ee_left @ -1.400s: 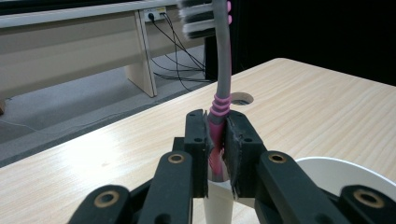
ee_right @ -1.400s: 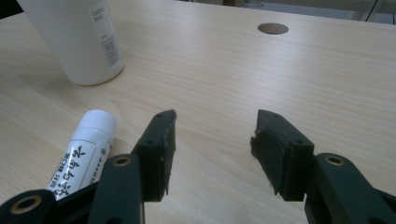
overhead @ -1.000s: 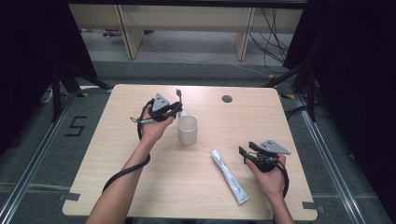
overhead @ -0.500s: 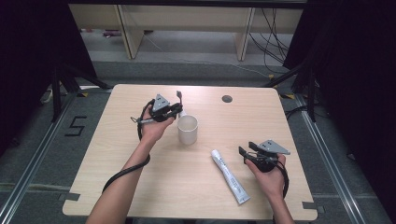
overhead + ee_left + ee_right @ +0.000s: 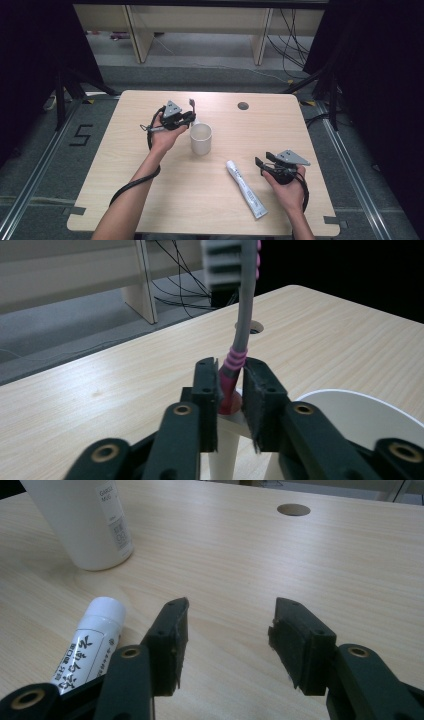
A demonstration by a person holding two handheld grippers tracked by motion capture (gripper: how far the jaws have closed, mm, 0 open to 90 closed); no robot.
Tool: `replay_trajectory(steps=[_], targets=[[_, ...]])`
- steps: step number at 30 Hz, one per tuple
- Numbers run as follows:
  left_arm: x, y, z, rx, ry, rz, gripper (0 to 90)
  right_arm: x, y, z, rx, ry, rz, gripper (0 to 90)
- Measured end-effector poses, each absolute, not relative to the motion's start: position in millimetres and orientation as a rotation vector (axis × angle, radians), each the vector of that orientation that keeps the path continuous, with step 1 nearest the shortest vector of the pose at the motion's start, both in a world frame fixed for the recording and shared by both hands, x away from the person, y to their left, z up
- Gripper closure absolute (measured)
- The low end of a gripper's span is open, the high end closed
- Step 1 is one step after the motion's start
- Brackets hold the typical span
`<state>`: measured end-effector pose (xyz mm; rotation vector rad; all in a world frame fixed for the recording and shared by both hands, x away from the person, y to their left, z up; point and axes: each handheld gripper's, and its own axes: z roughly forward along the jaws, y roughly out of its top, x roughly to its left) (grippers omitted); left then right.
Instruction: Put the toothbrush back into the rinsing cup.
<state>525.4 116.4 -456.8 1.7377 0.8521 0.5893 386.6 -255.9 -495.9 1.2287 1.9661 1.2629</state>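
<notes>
1. Left claw (image 5: 231, 385) sits upright just beside the white cup (image 5: 201, 138), on the far-left part of the tabletop (image 5: 150, 210). The toothbrush (image 5: 239, 347) stands between its jaws, bristle head up, pink grip band at pad level.
2. The left claw's jaws have just been opening; in the left gripper view a thin gap shows on the right pad's side, so I read the claw as released, with the toothbrush loose between the pads, not pinched.
3. The toothbrush's lower end is hidden behind the jaws; I cannot tell whether it rests inside the cup or against its rim (image 5: 360, 397).
4. To do the release well: open only a little more, hold the hand steady, and let the handle settle against the rim before drawing away.
5. Withdraw straight up and back, away from the cup, so no pad catches the pink band and tips the toothbrush or cup.
6. Right claw (image 5: 227, 640) is released, jaws apart over bare tabletop, nothing between them, with the toothpaste tube (image 5: 90, 647) just beside its left jaw. Keep it parked.
</notes>
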Motion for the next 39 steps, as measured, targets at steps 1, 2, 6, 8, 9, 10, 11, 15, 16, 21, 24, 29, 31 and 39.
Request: replay_trajectory(steps=[1,2,6,8,9,10,11,15,16,21,24,29,31,39], targets=[[525,116,-456,1.733,0.853,0.587,71.5,387,-256,-496,1.226,1.964,1.265,48.9],[524,116,-454,1.732,0.853,0.588,68.7,387,-256,-496,1.226,1.965,1.263,48.9],[523,117,-452,1.726,0.871,0.588,62.6,385,-253,-496,1.28,1.964,1.282,48.9],[522,118,-452,1.72,0.883,0.589,55.6,385,-253,-496,1.269,1.962,1.28,48.9],[521,120,-451,1.712,0.895,0.594,52.6,385,-253,-495,1.258,1.963,1.273,48.9],[521,120,-451,1.712,0.895,0.594,50.5,385,-253,-495,1.258,1.963,1.273,48.9],[520,121,-450,1.704,0.903,0.588,50.5,386,-255,-494,1.231,1.974,1.251,48.9],[515,125,-448,1.705,0.912,0.567,43.6,384,-252,-493,1.262,1.975,1.269,49.1],[512,128,-448,1.709,0.92,0.564,40.4,386,-253,-492,1.219,1.976,1.258,49.1],[502,135,-448,1.696,0.958,0.56,36.0,386,-252,-490,1.218,1.991,1.247,49.1],[491,145,-449,1.721,0.924,0.566,34.0,385,-249,-486,1.249,2.013,1.239,49.2],[472,160,-454,1.718,0.913,0.579,33.9,386,-249,-482,1.198,2.054,1.216,49.4],[464,165,-455,1.724,0.908,0.575,33.7,385,-248,-481,1.214,2.083,1.189,49.8],[439,177,-463,1.708,0.872,0.58,33.4,386,-242,-475,1.299,2.243,1.044,49.8]])
